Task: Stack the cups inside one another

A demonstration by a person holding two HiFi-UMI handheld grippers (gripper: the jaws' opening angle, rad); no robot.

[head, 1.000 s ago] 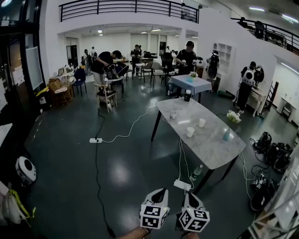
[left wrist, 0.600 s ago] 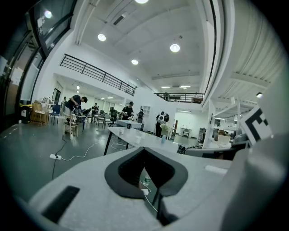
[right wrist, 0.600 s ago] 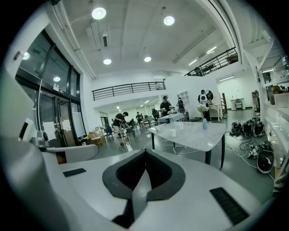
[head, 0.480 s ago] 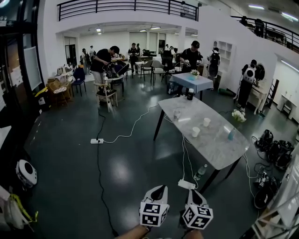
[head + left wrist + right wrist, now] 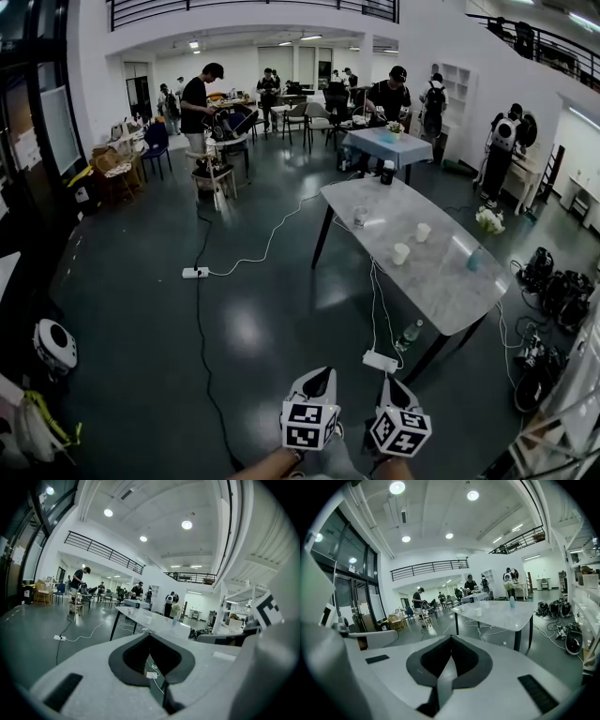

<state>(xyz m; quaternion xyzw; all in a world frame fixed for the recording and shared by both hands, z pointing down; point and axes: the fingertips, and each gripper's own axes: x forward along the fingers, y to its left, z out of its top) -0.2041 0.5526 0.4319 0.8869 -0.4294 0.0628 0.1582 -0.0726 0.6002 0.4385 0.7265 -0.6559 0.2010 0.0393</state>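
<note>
At the bottom centre of the head view, two hand-held grippers sit side by side, each carrying a cube with square black-and-white markers. The left gripper has its jaws closed tip to tip with nothing between them. The right gripper, just beside it, is likewise closed and empty. Both point up the frame toward a table and are well apart from it.

Just above them, a white power strip lies on the dark glossy floor, and a plastic bottle stands near a table leg. Right of centre is the long, pale marble-topped table. On it stand the near white cup and, apart from it, the far white cup, with neither inside the other. A clear cup stands further along, toward the left edge. A blue bottle and white flowers stand near the table's right edge.

Beyond, in the upper part of the frame, several people stand among other tables and chairs.
</note>
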